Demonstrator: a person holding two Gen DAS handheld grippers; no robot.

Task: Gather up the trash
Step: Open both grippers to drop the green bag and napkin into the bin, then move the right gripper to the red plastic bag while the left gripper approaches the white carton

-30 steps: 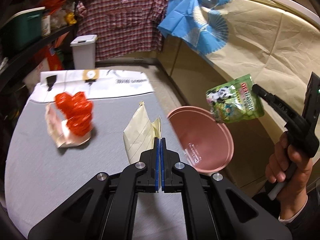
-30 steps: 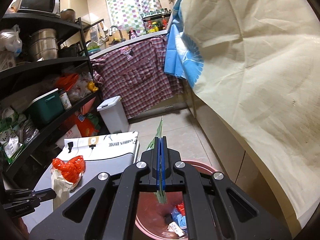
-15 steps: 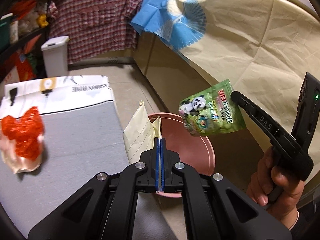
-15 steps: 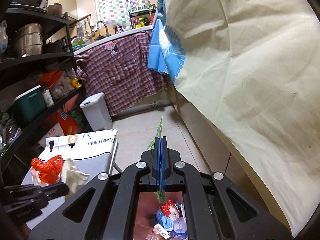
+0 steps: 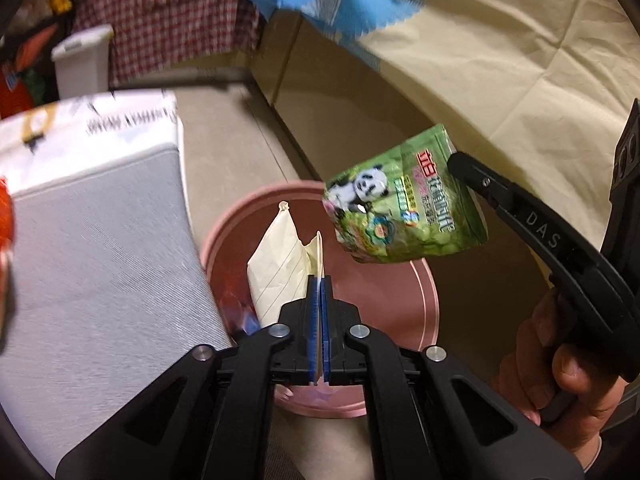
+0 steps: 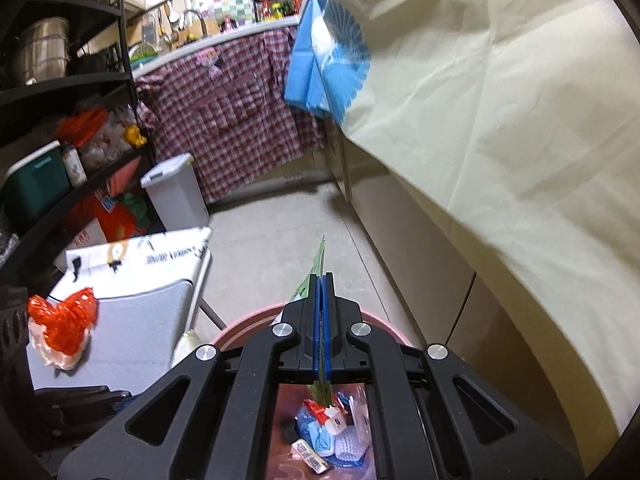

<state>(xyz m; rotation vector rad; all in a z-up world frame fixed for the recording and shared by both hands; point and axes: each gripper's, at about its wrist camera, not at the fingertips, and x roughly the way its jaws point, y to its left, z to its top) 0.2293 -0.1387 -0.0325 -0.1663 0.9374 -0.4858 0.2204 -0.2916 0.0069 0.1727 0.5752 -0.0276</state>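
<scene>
My left gripper (image 5: 319, 280) is shut on a cream lined paper wrapper (image 5: 276, 268), held over the pink bin (image 5: 420, 280) on the floor. In the left wrist view, the right gripper (image 5: 456, 158), held by a hand (image 5: 560, 376), pinches a green panda snack pouch (image 5: 404, 208) above the bin's far side. The right wrist view shows my right gripper (image 6: 322, 280) shut on that pouch's (image 6: 318, 260) edge, with the bin's rim (image 6: 248, 322) below and several pieces of trash (image 6: 328, 428) inside. An orange plastic bag (image 6: 64, 320) lies on the grey table (image 6: 132, 328).
The grey table (image 5: 100, 248) stands left of the bin with a white printed bag (image 5: 92, 120) at its far end. A white pedal bin (image 6: 176, 192) and dark shelves (image 6: 60, 92) are behind. A cream cloth (image 6: 500, 120) covers the counter on the right.
Both grippers have moved right and down from the table to above the pink bin, still holding the wrapper and the pouch. The orange bag has slid to the left edge of the left wrist view.
</scene>
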